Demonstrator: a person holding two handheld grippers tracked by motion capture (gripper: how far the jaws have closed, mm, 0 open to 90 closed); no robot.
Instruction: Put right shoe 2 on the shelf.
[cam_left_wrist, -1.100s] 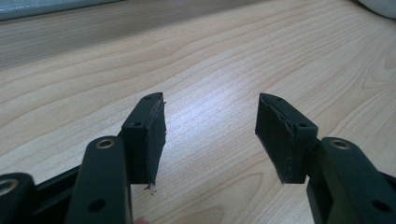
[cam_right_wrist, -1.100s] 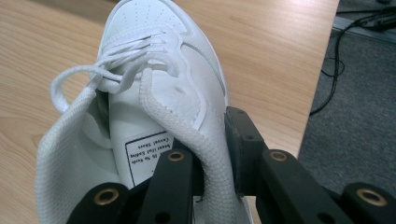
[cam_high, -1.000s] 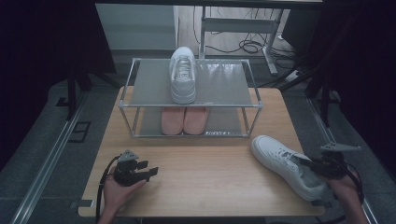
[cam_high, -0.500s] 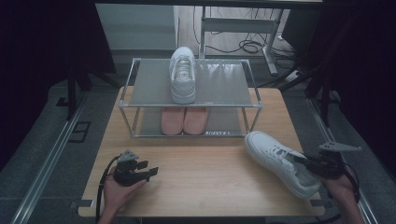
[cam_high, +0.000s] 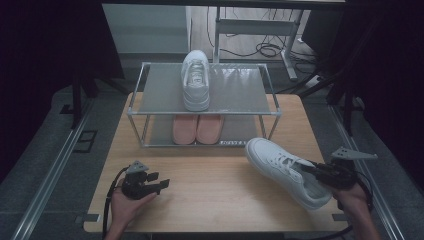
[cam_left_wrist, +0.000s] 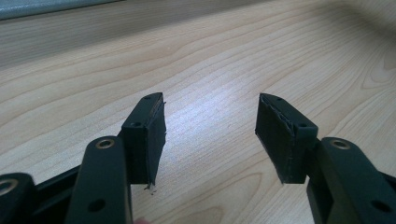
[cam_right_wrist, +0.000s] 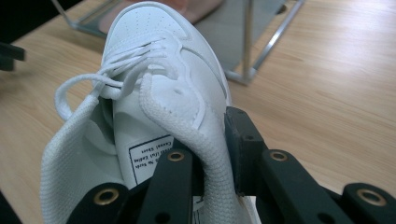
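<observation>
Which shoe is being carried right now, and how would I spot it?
Find the metal shoe rack on the wooden table. In front of it, to the right, the right gripper pinches a white sneaker by its collar. Unlike the white shoe on top, it is off the rack.

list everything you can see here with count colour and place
white shoe on table: 1, white, right side of the table, its collar pinched in the right claw
white shoe on rack: 1, white, top shelf of the rack, toe toward the person
pink shoes: 2, pink, side by side on the lower shelf
shoe rack: 1, grey shelves on a metal frame, far half of the table
table: 1, light wood, centre
cables: several, black, on the floor behind the rack
left claw: 1, black, jaws apart over bare wood, near left of the table
right claw: 1, black, closed on the shoe collar
hands: 2, at the near edge
</observation>
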